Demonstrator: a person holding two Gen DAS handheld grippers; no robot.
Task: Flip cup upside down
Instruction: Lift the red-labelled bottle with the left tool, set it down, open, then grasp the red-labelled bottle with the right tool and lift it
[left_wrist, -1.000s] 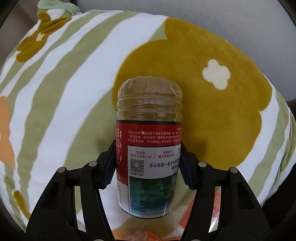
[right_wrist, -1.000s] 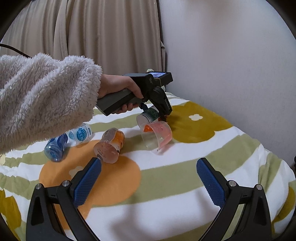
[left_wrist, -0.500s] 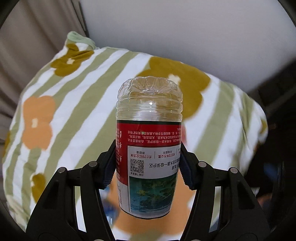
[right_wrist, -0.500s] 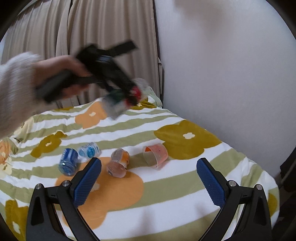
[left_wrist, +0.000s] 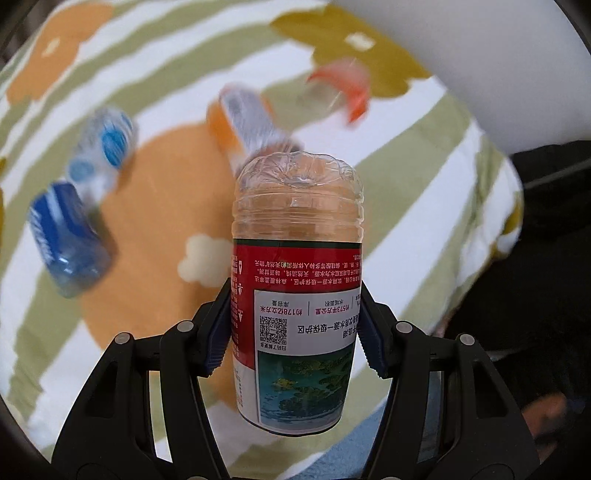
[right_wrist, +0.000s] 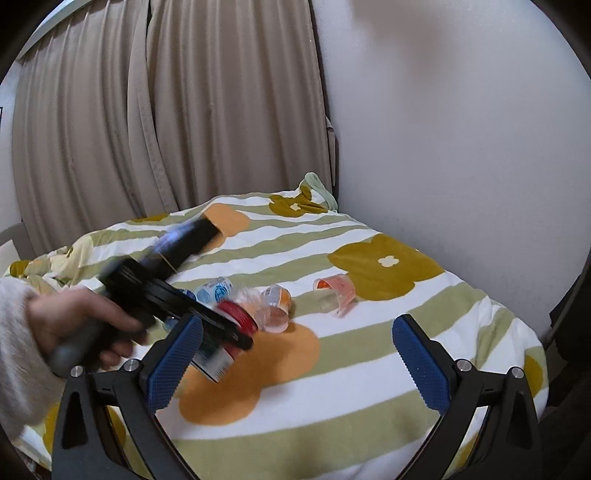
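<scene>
My left gripper (left_wrist: 293, 328) is shut on a clear plastic cup (left_wrist: 295, 280) cut from a bottle, with a red, white and green label. Its closed ribbed base points away from the camera and its label text reads upside down. In the right wrist view the left gripper (right_wrist: 236, 332) is blurred, low over the bed at the left, with the cup (right_wrist: 225, 347) in it. My right gripper (right_wrist: 295, 365) is open and empty above the bed's near part.
The bed has a striped flower-print blanket (right_wrist: 369, 369). On it lie a blue-label cup (left_wrist: 62, 236), a pale blue-dotted cup (left_wrist: 103, 144), an orange-label cup (right_wrist: 275, 306) and a red-rimmed cup (right_wrist: 334, 293). A wall stands at the right and curtains (right_wrist: 147, 110) behind.
My left gripper has swung down from high above the bed to low over the orange flower, carrying the cup and turning toward the other cups. The right gripper has stayed open.
</scene>
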